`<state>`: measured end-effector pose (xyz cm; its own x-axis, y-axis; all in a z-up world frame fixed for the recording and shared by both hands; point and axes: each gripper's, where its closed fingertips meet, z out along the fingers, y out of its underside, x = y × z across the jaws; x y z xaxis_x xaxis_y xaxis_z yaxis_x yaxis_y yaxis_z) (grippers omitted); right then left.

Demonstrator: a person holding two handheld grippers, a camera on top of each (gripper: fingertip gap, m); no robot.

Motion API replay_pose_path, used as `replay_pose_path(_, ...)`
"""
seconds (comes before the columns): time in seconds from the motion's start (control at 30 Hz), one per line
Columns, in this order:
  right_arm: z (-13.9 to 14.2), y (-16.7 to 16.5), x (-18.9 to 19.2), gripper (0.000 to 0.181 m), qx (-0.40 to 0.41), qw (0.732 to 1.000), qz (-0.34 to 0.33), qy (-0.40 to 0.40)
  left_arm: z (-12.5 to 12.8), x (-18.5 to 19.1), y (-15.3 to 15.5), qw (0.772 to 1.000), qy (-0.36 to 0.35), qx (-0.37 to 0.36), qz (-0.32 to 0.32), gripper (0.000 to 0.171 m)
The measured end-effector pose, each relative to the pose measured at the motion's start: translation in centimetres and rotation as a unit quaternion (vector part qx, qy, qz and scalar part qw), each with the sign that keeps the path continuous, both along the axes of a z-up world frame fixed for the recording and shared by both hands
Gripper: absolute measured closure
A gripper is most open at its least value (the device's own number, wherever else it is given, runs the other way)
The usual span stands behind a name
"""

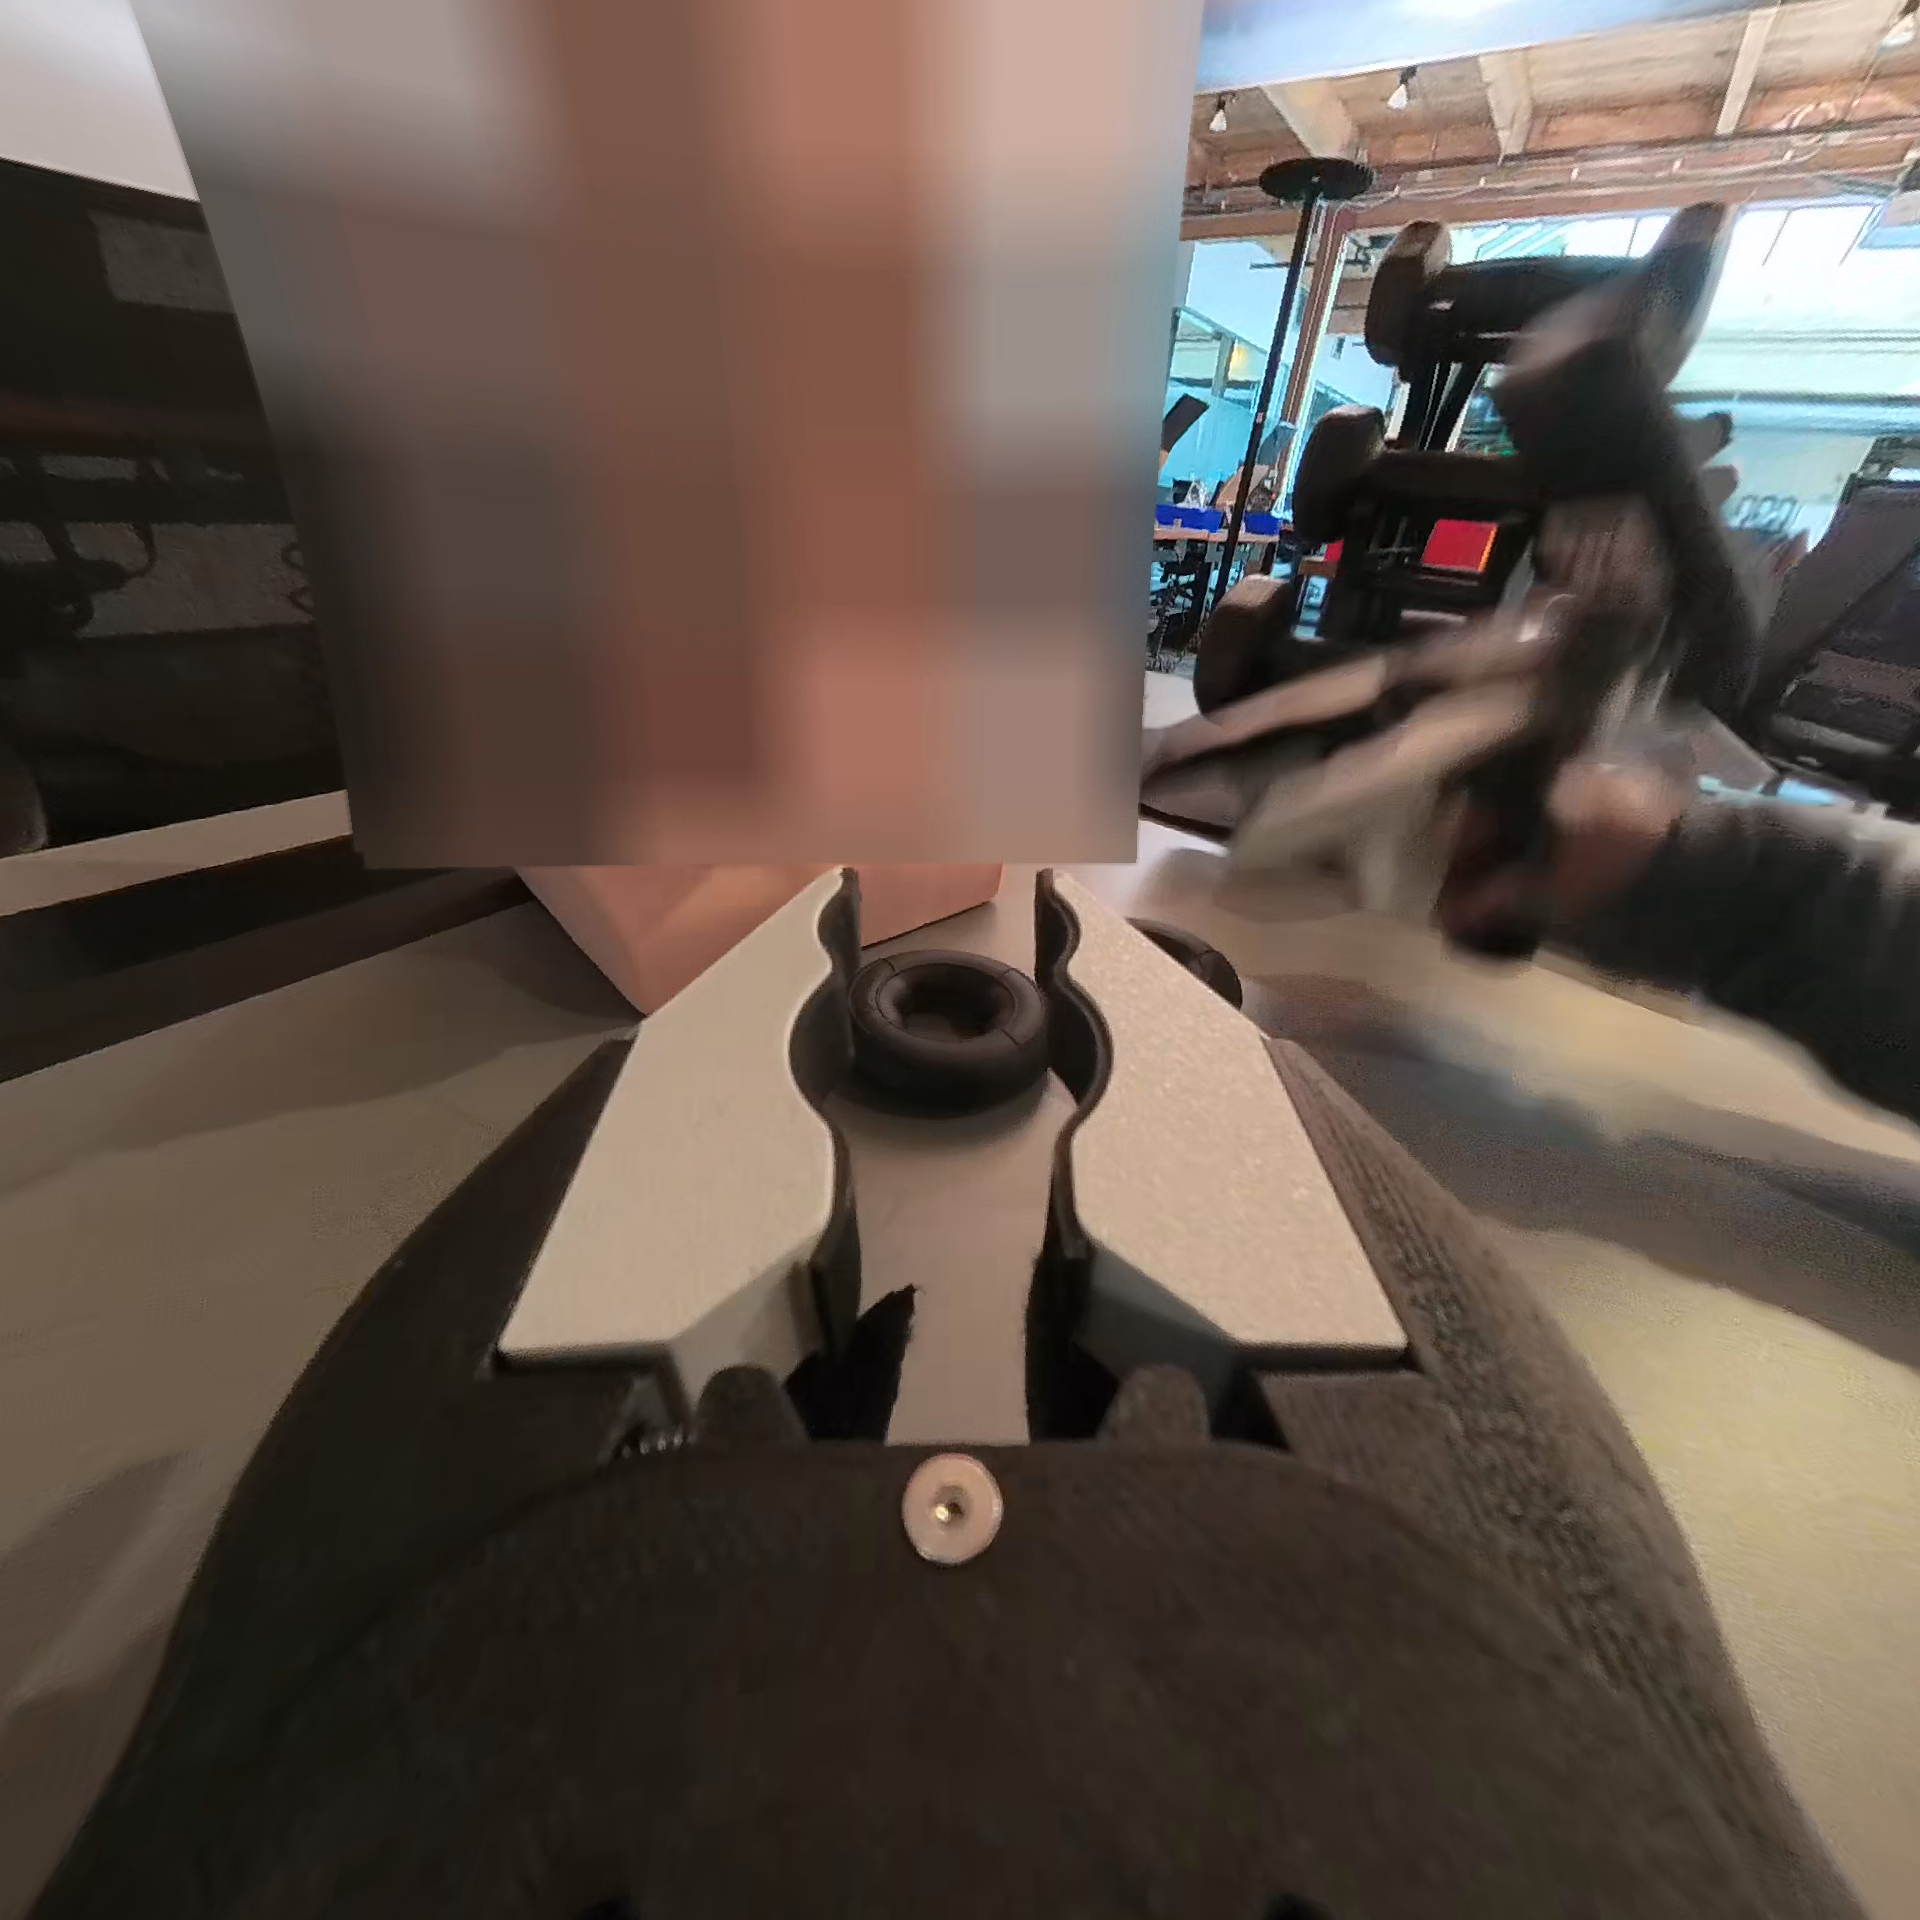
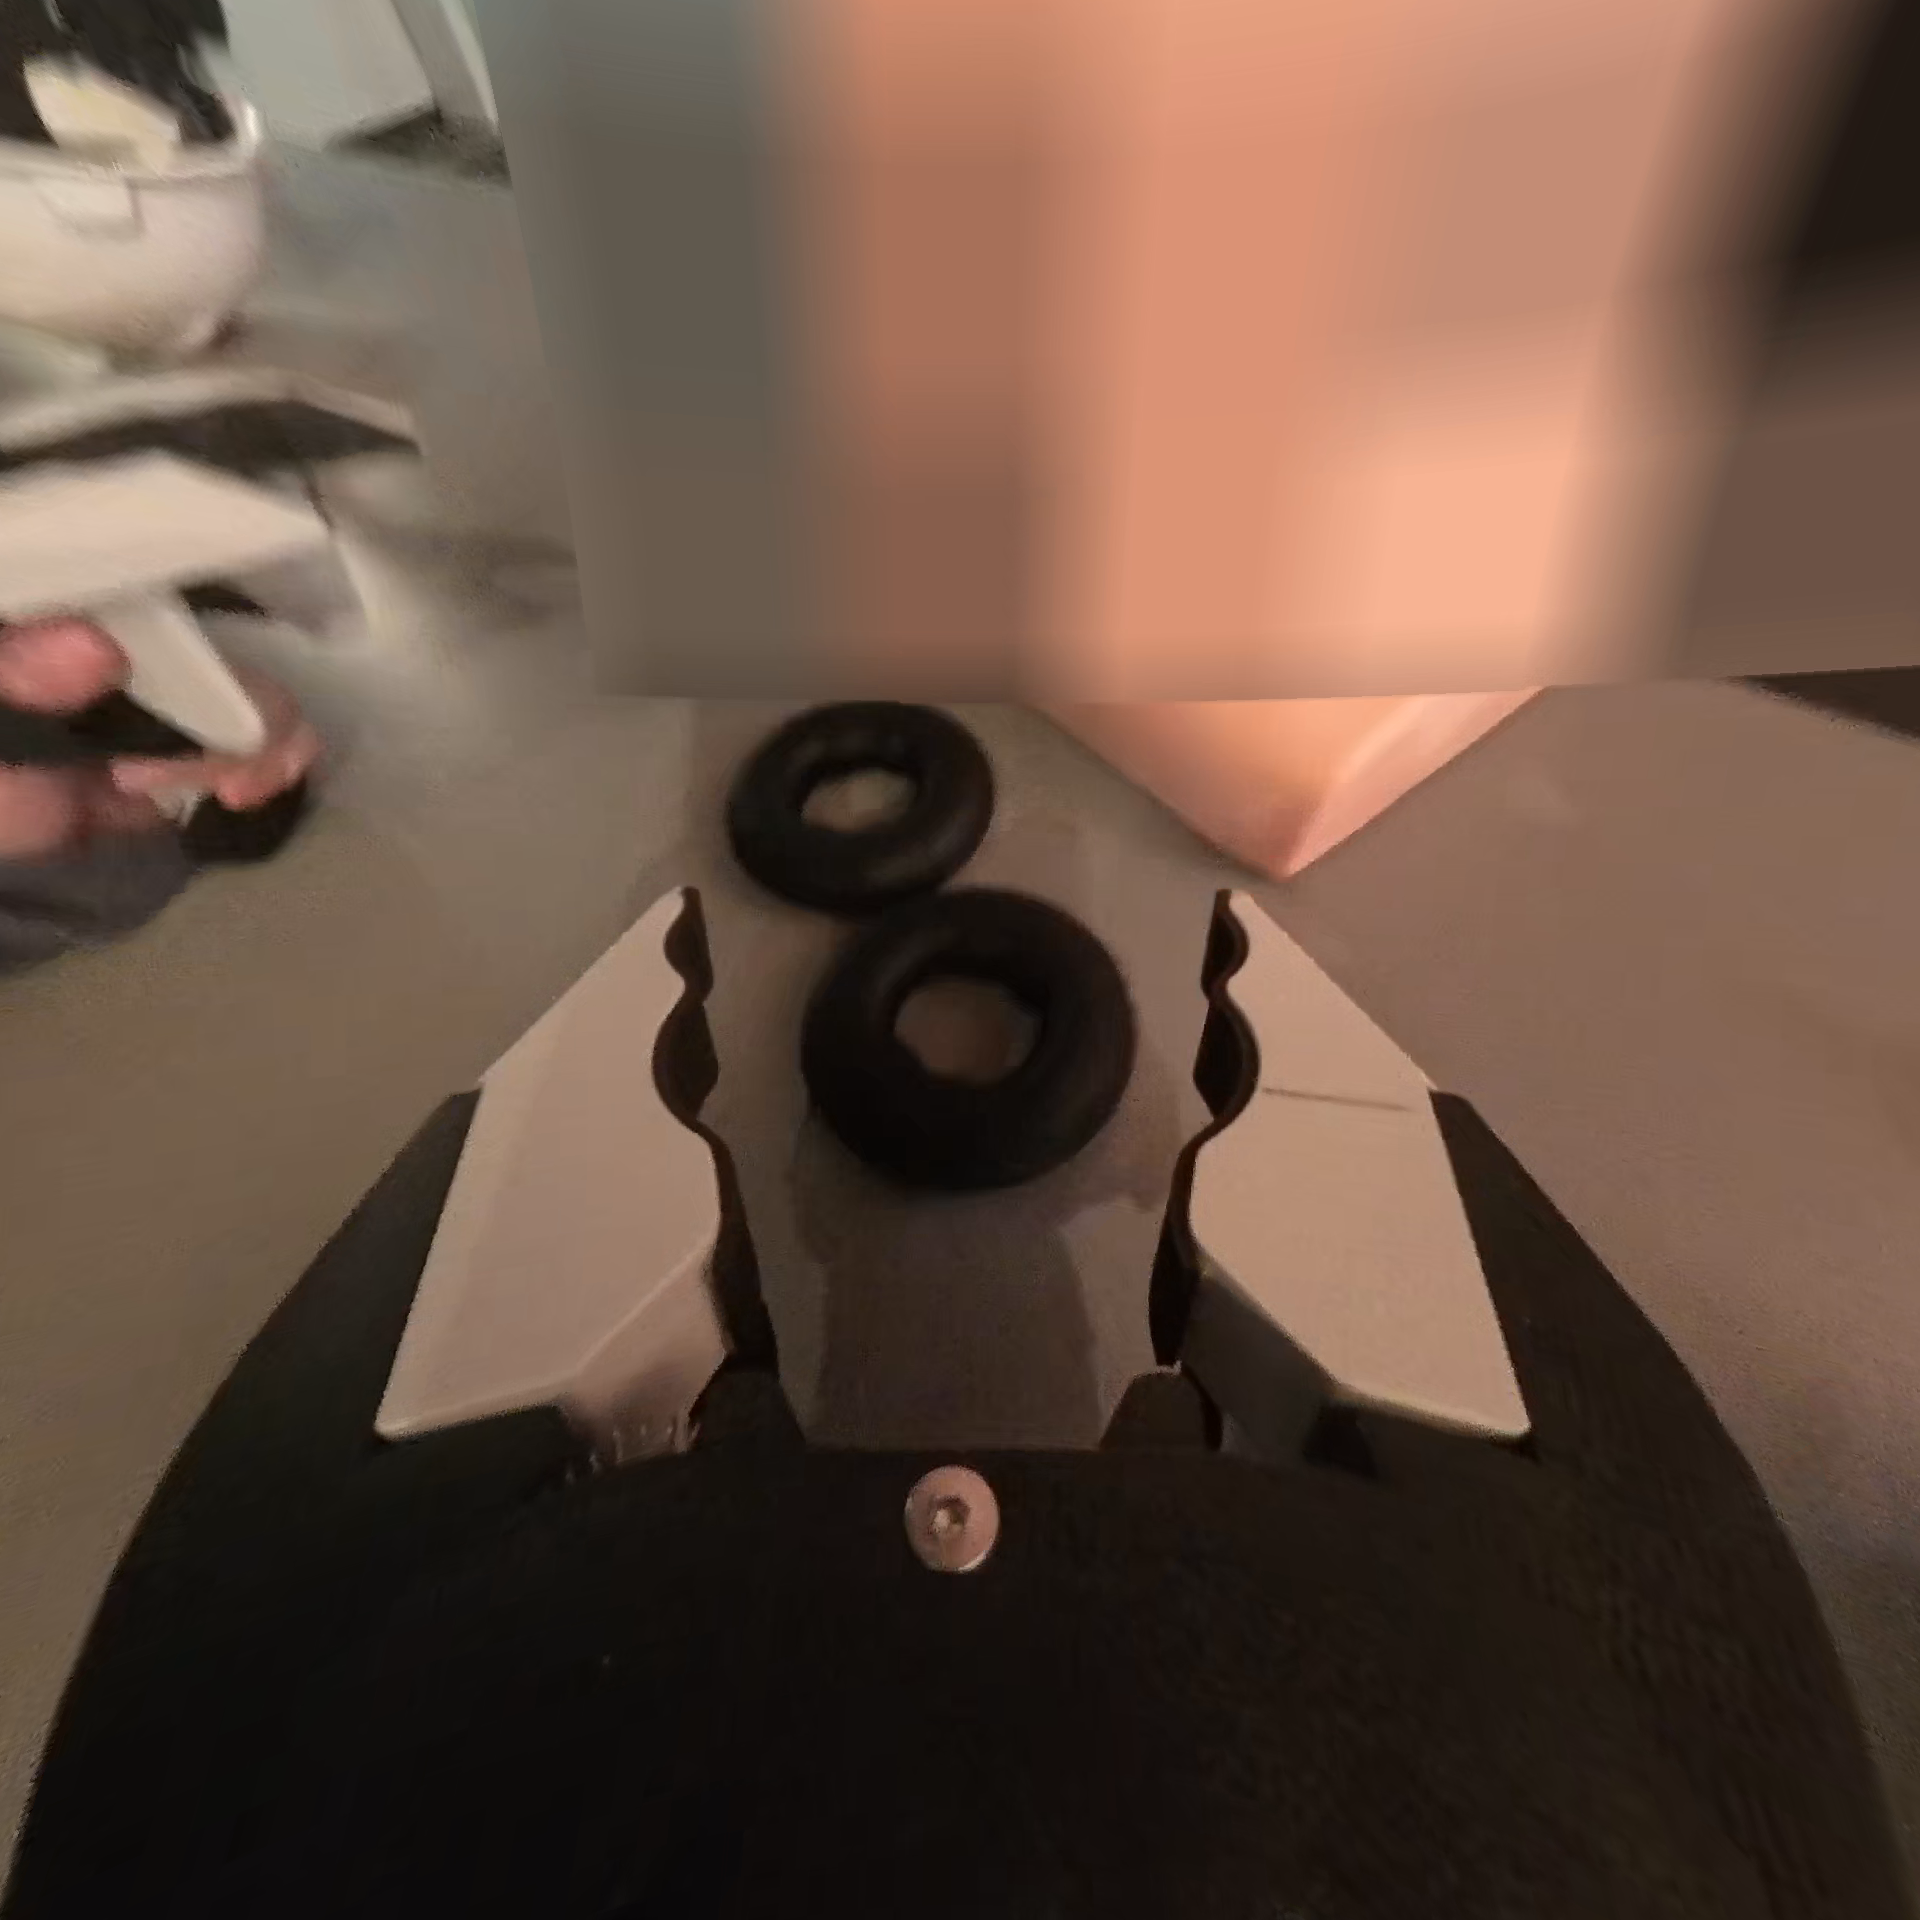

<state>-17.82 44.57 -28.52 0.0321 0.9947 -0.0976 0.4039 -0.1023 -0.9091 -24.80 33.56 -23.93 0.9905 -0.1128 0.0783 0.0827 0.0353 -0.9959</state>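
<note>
Two black rubber rings lie side by side on a grey table (image 2: 312,1039) beside a pink box (image 2: 1299,790). My right gripper (image 2: 956,899) is open and empty, above them. The near ring (image 2: 1081,1049) sits between its white fingers and the far ring (image 2: 769,821) just past the tips. My left gripper (image 1: 945,894) is low over the table (image 1: 312,1195), empty, its fingers narrowly apart. One ring (image 1: 873,1023) shows through the gap, farther off on the table. The other ring (image 1: 1195,961) peeks out behind the right finger. The box (image 1: 623,935) stands behind.
The right gripper (image 1: 1351,790), blurred, is held by a dark-sleeved hand at the right. The left gripper (image 2: 312,488) and a hand blur at the left of the right wrist view. Dark wheeled equipment (image 1: 1403,468) and a black pole (image 1: 1278,364) stand beyond the table.
</note>
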Motion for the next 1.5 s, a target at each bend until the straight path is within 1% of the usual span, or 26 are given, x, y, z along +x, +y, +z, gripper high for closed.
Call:
replay_pose_path(0.07, -2.0, -1.1, -0.1, 0.089, -0.011, 0.999, 0.033, -0.042, 0.1, 0.0, 0.0, 1.000, -0.003, 0.003, 0.000, 0.139)
replay_pose_path(0.17, -3.1, -0.2, -0.6, 0.090, -0.016, 0.998, 0.007, -0.062, 0.1, -0.2, -0.1, 1.000, -0.011, 0.003, -0.002, 0.137)
replay_pose_path(0.23, -4.6, -0.2, -0.4, 0.090, -0.033, 0.995, -0.001, -0.090, 0.1, -0.3, -0.1, 1.000, -0.018, 0.004, -0.002, 0.137)
replay_pose_path(0.27, -4.8, -0.2, -0.3, 0.091, -0.031, 0.995, -0.002, -0.099, 0.1, -0.3, -0.1, 1.000, -0.021, 0.004, -0.003, 0.136)
replay_pose_path(0.33, -5.3, -0.2, -0.3, 0.099, -0.005, 0.993, -0.007, -0.116, 0.1, -0.3, -0.2, 1.000, -0.027, 0.005, -0.004, 0.136)
replay_pose_path(0.4, -6.0, -0.3, -0.3, 0.095, 0.035, 0.989, -0.011, -0.144, 0.2, -0.3, -0.3, 0.999, -0.033, 0.006, -0.006, 0.135)
replay_pose_path(0.43, -6.0, -0.3, -0.4, 0.095, 0.047, 0.988, -0.015, -0.147, 0.2, -0.3, -0.3, 0.999, -0.036, 0.006, -0.006, 0.135)
replay_pose_path(0.57, -5.9, -0.4, -0.2, 0.096, 0.049, 0.988, -0.030, -0.147, 0.2, -0.3, -0.4, 0.999, -0.048, 0.006, -0.009, 0.135)
replay_pose_path(0.63, -5.7, -0.5, 0.2, 0.097, 0.067, 0.987, -0.037, -0.142, 0.3, -0.4, -0.5, 0.999, -0.051, 0.009, -0.009, 0.135)
replay_pose_path(0.73, -4.1, -1.4, 0.9, 0.097, 0.096, 0.989, -0.039, -0.106, 0.3, -0.5, -0.5, 0.998, -0.056, 0.012, -0.008, 0.135)
replay_pose_path(0.8, -1.4, -1.6, 1.5, 0.098, 0.109, 0.991, -0.053, -0.064, 0.4, -0.6, -0.5, 0.998, -0.060, 0.012, -0.008, 0.134)
replay_pose_path(0.87, 3.3, -1.0, 1.9, 0.099, 0.123, 0.989, -0.079, -0.005, 0.4, -0.6, -0.5, 0.998, -0.063, 0.012, -0.008, 0.134)
replay_pose_path(0.9, 6.6, -0.8, 1.8, 0.113, 0.127, 0.988, -0.084, 0.032, 0.4, -0.6, -0.6, 0.998, -0.063, 0.013, -0.008, 0.134)
replay_pose_path(0.93, 10.5, -0.5, 1.6, 0.127, 0.130, 0.986, -0.081, 0.070, 0.4, -0.6, -0.6, 0.998, -0.063, 0.014, -0.007, 0.134)
replay_pose_path(0.97, 14.9, -0.7, 1.3, 0.141, 0.136, 0.982, -0.063, 0.113, 0.4, -0.7, -0.6, 0.998, -0.063, 0.015, -0.007, 0.134)
replay_pose_path(1.0, 20.3, -0.8, 1.1, 0.155, 0.156, 0.970, -0.048, 0.180, 0.4, -0.7, -0.6, 0.998, -0.063, 0.014, -0.007, 0.134)
replay_pose_path(1.03, 25.9, -0.3, 1.2, 0.169, 0.179, 0.951, -0.050, 0.247, 0.4, -0.6, -0.6, 0.998, -0.063, 0.012, -0.008, 0.134)
replay_pose_path(1.07, 30.1, 0.5, 0.9, 0.181, 0.196, 0.942, -0.056, 0.269, 0.3, -0.6, -0.5, 0.998, -0.063, 0.011, -0.008, 0.134)
replay_pose_path(1.1, 32.9, 1.8, 0.0, 0.181, 0.216, 0.941, -0.063, 0.252, 0.3, -0.6, -0.5, 0.998, -0.063, 0.010, -0.008, 0.134)
replay_pose_path(1.13, 34.5, 3.2, -0.9, 0.181, 0.234, 0.944, -0.069, 0.222, 0.3, -0.6, -0.5, 0.998, -0.063, 0.011, -0.007, 0.134)
replay_pose_path(1.17, 35.0, 4.1, -1.8, 0.181, 0.235, 0.951, -0.061, 0.190, 0.4, -0.6, -0.5, 0.998, -0.063, 0.011, -0.007, 0.134)
replay_pose_path(1.23, 33.8, 4.1, -2.6, 0.175, 0.190, 0.972, -0.021, 0.139, 0.3, -0.7, -0.5, 0.998, -0.065, 0.009, -0.008, 0.133)
replay_pose_path(1.27, 32.7, 4.0, -2.4, 0.173, 0.172, 0.977, -0.011, 0.128, 0.3, -0.7, -0.5, 0.998, -0.066, 0.009, -0.008, 0.133)
replay_pose_path(1.3, 31.3, 4.2, -2.1, 0.170, 0.163, 0.979, -0.015, 0.120, 0.3, -0.7, -0.4, 0.998, -0.068, 0.009, -0.007, 0.133)
replay_pose_path(1.4, 25.9, 5.8, -0.6, 0.161, 0.139, 0.983, -0.065, 0.103, 0.3, -0.8, -0.3, 0.997, -0.072, 0.007, -0.009, 0.133)
replay_pose_path(1.5, 18.3, 8.4, 1.8, 0.153, 0.108, 0.983, -0.145, 0.037, 0.4, -0.8, -0.4, 0.997, -0.074, 0.011, -0.008, 0.133)
